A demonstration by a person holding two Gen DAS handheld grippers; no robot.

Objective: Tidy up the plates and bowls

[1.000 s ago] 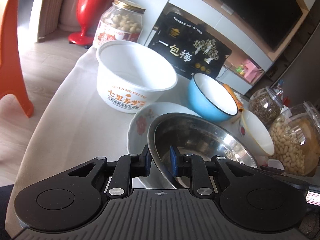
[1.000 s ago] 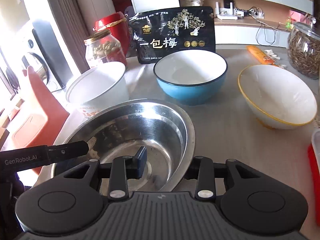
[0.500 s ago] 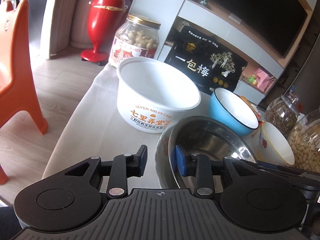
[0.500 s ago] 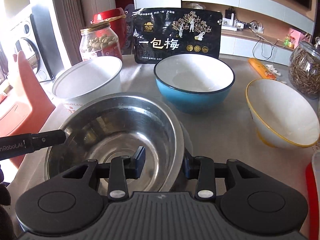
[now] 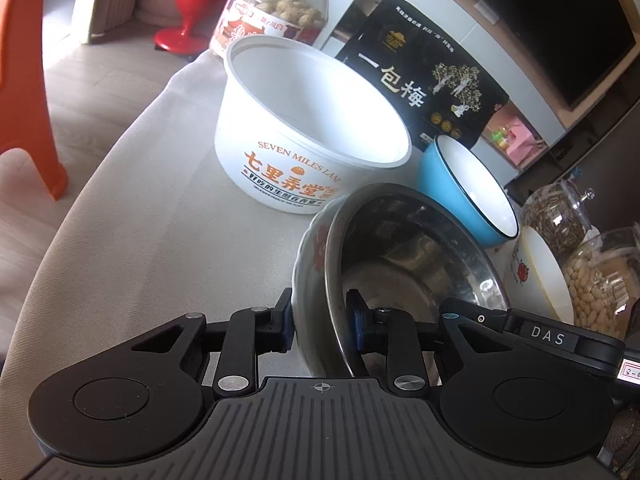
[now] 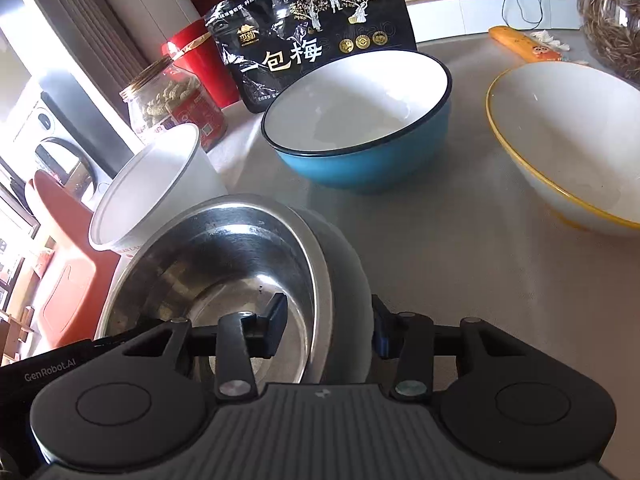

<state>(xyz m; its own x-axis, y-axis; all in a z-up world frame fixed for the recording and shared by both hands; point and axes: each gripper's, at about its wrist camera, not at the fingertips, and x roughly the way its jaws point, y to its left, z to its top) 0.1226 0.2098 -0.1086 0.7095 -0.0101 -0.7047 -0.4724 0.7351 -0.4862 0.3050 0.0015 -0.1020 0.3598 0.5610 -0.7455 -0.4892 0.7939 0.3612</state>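
Observation:
A steel bowl (image 5: 416, 256) sits nested in a white flowered dish (image 5: 310, 276). My left gripper (image 5: 320, 326) straddles their near rims, one finger outside the dish and one inside the steel bowl, closed on both. My right gripper (image 6: 328, 330) grips the opposite rims of the steel bowl (image 6: 224, 268) and dish (image 6: 348, 280) the same way. A white plastic tub (image 5: 304, 128), a blue bowl (image 6: 360, 128) and a yellow-rimmed white bowl (image 6: 568, 140) stand on the table.
A black snack bag (image 6: 312, 28), a peanut jar (image 6: 176, 108) and a seed jar (image 6: 612, 16) stand at the back. Another jar of nuts (image 5: 600, 288) is at the right. An orange chair (image 5: 24, 72) stands off the table's left edge.
The left gripper let go of the steel bowl's rim, opened, shifted left and now spans both the dish and steel bowl rims. The right gripper closed in on both rims too.

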